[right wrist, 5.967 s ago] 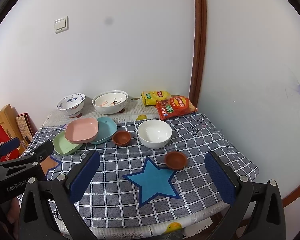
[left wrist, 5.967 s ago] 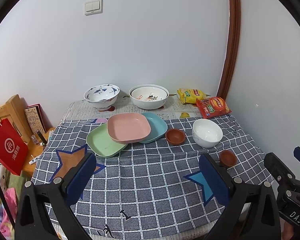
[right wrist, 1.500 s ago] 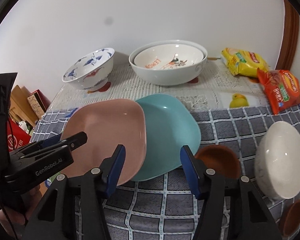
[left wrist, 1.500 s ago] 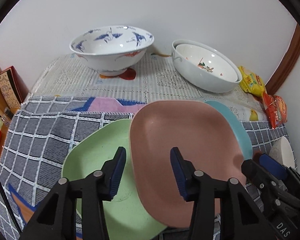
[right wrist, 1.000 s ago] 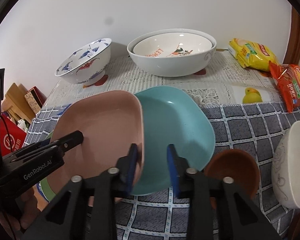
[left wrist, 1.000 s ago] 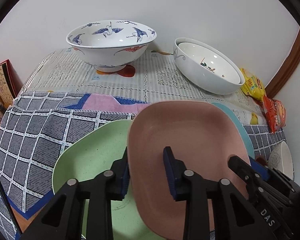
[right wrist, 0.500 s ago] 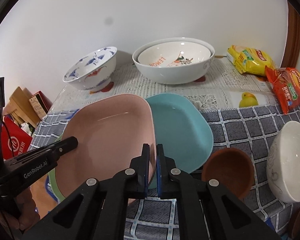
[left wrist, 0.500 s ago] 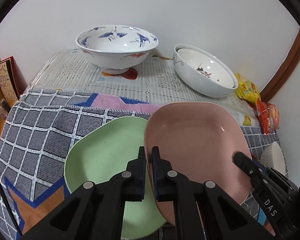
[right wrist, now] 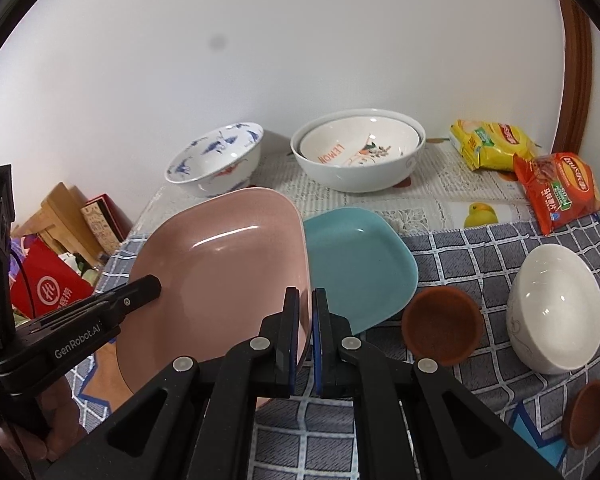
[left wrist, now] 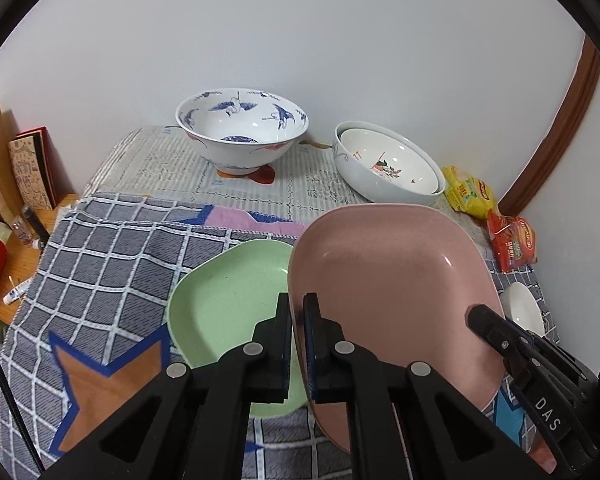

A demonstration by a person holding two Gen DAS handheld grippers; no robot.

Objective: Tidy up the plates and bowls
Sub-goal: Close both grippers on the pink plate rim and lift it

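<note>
From the left wrist, the left gripper has its blue-padded jaws pinched on the left rim of the smooth, rounded-square pink plate, held tilted above the matte green plate on the checked cloth. From the right wrist, the right gripper clamps the pink plate's opposite rim beside the glossy teal plate, near a brown saucer and a white bowl.

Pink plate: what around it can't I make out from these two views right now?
- Teal plate: left wrist view, fully hidden behind the pink plate.
- Green plate: right wrist view, hidden under the pink plate.
- Pink plate's near rim: both views, covered by the tongs.
- Small brown dish: right wrist view, cut by the lens edge.
</note>
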